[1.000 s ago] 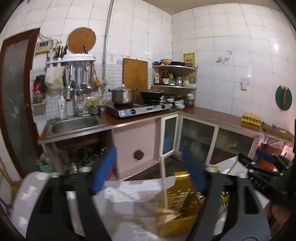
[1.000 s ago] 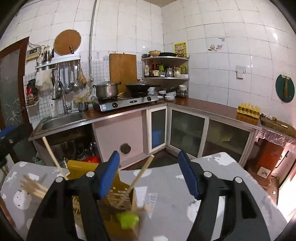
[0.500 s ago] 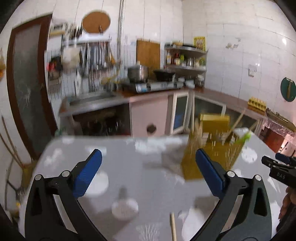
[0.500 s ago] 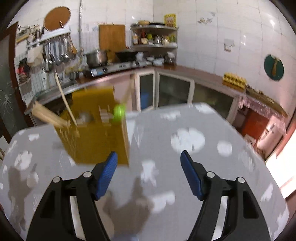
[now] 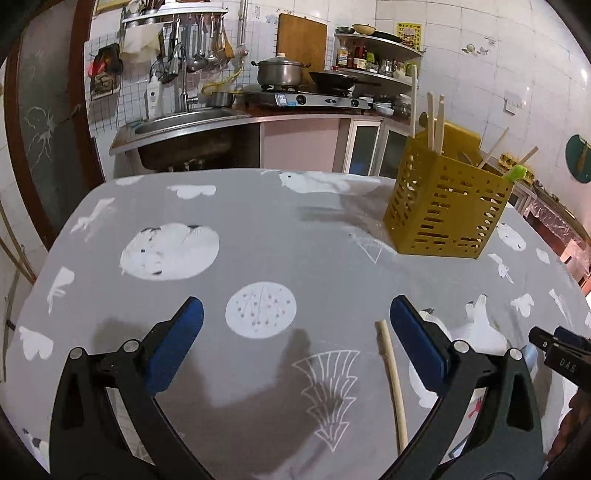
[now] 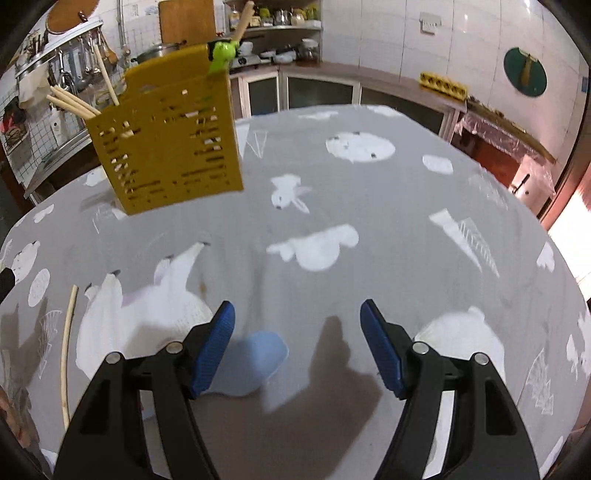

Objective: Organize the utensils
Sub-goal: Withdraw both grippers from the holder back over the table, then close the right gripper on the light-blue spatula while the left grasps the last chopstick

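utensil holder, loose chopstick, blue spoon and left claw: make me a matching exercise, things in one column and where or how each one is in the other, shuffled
Things:
1. utensil holder
2. loose chopstick
3. blue spoon
4. left claw

Places or states:
A. lying flat on the tablecloth beside the left claw's right finger
B. standing upright at the far side of the table, sticks poking out of the top
C. open, nothing between its fingers
D. lying partly under the right claw's left finger

Pairs: 1-B, 2-A, 3-D, 4-C

White letters "DAS" stand on the black right gripper point(image 5: 565, 360), far to the right of the yellow utensil holder point(image 5: 447, 206). A yellow poster point(image 5: 409, 35) hangs on the wall above the holder, but its writing is too small to read.
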Motion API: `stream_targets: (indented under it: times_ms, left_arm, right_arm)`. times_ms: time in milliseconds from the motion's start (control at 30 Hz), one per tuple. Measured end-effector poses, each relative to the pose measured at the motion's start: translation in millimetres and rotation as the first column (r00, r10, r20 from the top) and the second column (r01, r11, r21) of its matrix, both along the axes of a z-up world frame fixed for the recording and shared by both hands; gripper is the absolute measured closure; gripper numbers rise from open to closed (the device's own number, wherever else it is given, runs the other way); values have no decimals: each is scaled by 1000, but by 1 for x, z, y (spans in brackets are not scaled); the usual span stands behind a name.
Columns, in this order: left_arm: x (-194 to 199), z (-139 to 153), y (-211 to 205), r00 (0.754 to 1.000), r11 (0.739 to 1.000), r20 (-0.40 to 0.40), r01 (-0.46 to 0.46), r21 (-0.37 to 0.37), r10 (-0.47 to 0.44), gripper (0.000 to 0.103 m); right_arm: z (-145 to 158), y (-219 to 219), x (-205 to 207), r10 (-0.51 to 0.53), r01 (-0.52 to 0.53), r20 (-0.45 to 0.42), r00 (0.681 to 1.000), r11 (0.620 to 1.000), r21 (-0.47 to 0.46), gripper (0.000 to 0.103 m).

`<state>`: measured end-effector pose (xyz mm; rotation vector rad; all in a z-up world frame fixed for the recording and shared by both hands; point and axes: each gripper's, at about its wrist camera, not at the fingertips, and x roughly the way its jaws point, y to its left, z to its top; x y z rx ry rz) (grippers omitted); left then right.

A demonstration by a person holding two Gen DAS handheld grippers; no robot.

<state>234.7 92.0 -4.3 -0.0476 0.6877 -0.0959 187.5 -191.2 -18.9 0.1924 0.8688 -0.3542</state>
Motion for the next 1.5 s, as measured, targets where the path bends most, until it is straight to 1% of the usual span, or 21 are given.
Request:
stream_targets:
  times_ms: [67, 233, 333, 367, 433, 467, 500, 533, 567, 633, 733, 933, 1033, 1133, 1200, 1267, 1333, 1367, 1400, 1433, 1500]
  left_arm:
    - [1, 1, -4, 1000, 1000, -5, -1, -1, 1, 5]
    - [2, -3, -21, 1000, 998, -20, 14, 61, -13, 5]
    - [2, -6, -27, 999, 997, -36, 31, 64, -29, 5]
    - [2, -7, -27, 999, 997, -40, 33, 64, -31, 5]
    - [2, -9, -29, 998, 997, -45, 35, 64, -32, 5]
    - [3, -10, -29, 998, 997, -48, 36, 65, -33, 5]
    - [4, -10, -30, 998, 997, -51, 35, 65, -32, 5]
    - [5, -11, -30, 998, 997, -56, 35, 64, -31, 5]
    - [6, -12, -31, 998, 998, -61, 36, 61, -32, 5]
    - [9, -14, -34, 996, 998, -75, 43, 54, -38, 5]
    - [13, -17, -40, 995, 997, -90, 53, 55, -48, 5]
    - [25, -27, -55, 985, 996, -151, 82, 23, -77, 5]
    - [29, -32, -64, 981, 996, -174, 87, 26, -81, 6]
    - [34, -37, -72, 974, 995, -207, 100, 19, -94, 16]
    - [38, -40, -76, 967, 995, -236, 103, 14, -96, 30]
    - [43, -44, -79, 959, 995, -267, 101, 1, -97, 39]
    - [45, -44, -83, 959, 995, -268, 103, 11, -96, 47]
    - [46, -44, -85, 957, 994, -273, 108, 9, -102, 56]
    - [48, -44, -87, 954, 994, -280, 112, 5, -106, 62]
    - [50, -44, -87, 953, 994, -284, 114, 0, -109, 66]
    - [54, -44, -90, 948, 993, -295, 121, -17, -120, 83]
  right_arm:
    - [-4, 0, -2, -16, 17, -16, 1000, 1000, 14, 34]
    - [-12, 3, 3, -42, 47, -62, 997, 995, 82, 35]
    - [-18, 5, 7, -49, 57, -72, 996, 993, 107, 52]
    - [-18, 7, 8, -51, 57, -64, 997, 994, 98, 61]
    - [-18, 8, 11, -36, 41, -57, 998, 995, 89, 75]
    - [-17, 7, 13, -30, 34, -52, 998, 996, 85, 80]
    - [-17, 6, 15, -27, 31, -48, 999, 996, 87, 84]
    - [-16, 4, 17, -26, 29, -37, 999, 996, 90, 90]
    - [-16, 2, 19, -20, 23, -32, 999, 995, 95, 93]
    - [-15, -1, 22, -3, 5, -23, 1000, 995, 101, 95]
    - [-13, -1, 27, 27, -26, -11, 1000, 997, 78, 97]
    - [-12, -10, 38, 70, -70, 1, 998, 995, 74, 98]
    - [-11, -13, 43, 94, -94, 4, 996, 993, 65, 98]
    - [-10, -16, 49, 116, -116, 6, 993, 992, 50, 98]
    - [-8, -17, 51, 127, -127, 6, 992, 991, 38, 99]
    - [-7, -19, 54, 138, -138, 10, 990, 990, 30, 99]
    - [-5, -20, 56, 149, -149, 16, 989, 989, 21, 99]
    - [-4, -21, 57, 152, -152, 19, 988, 988, 19, 99]
    - [-3, -22, 58, 155, -156, 21, 988, 988, 18, 99]
    - [-1, -23, 60, 159, -159, 25, 987, 987, 15, 99]
    - [1, -25, 61, 166, -166, 37, 985, 986, 18, 99]
